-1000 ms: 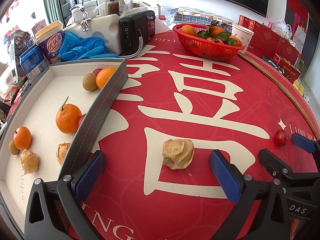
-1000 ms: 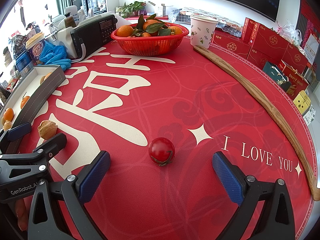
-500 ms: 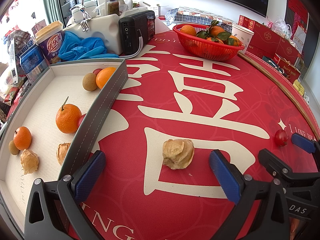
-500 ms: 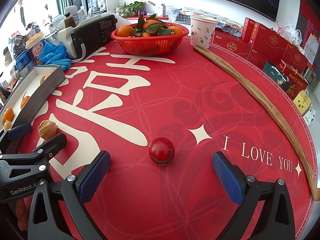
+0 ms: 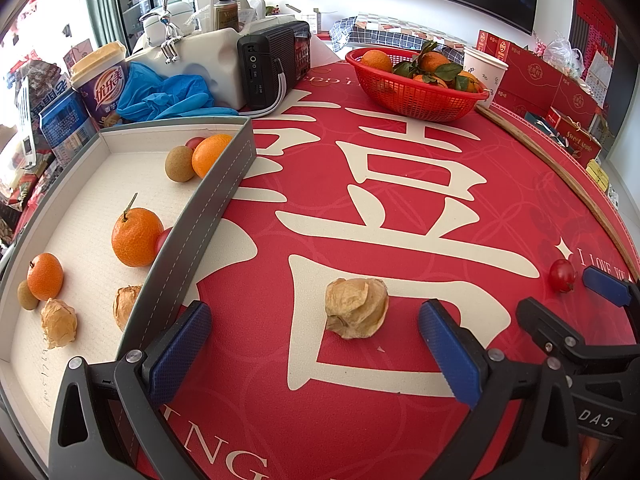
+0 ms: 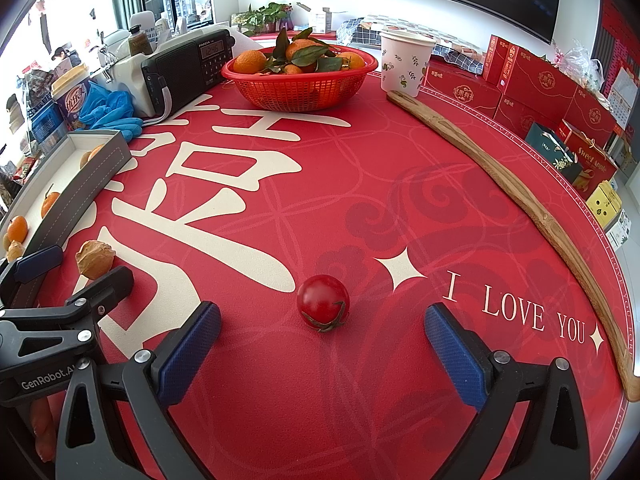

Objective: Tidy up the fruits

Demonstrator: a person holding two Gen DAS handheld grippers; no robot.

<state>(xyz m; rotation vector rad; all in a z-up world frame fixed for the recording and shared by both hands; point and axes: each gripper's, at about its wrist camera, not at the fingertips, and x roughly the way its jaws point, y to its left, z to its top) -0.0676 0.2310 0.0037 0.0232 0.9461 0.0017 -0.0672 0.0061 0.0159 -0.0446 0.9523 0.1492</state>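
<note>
A papery husked fruit (image 5: 356,307) lies on the red cloth just ahead of my open left gripper (image 5: 316,344), between its blue pads and touching neither. A small red tomato (image 6: 323,300) sits just in front of my open right gripper (image 6: 322,354), also untouched. The grey tray (image 5: 208,216) at the left holds several fruits: oranges (image 5: 136,236), a brown round fruit (image 5: 179,163) and husked fruits (image 5: 58,322). The tomato (image 5: 562,275) and husked fruit (image 6: 95,258) each show in the other view too.
A red basket (image 6: 300,88) of leafy oranges stands at the back, a black radio (image 6: 188,66) and blue gloves (image 6: 108,114) to its left. A paper cup (image 6: 404,62) and long wooden stick (image 6: 516,200) are on the right, with red gift boxes (image 6: 552,92) beyond.
</note>
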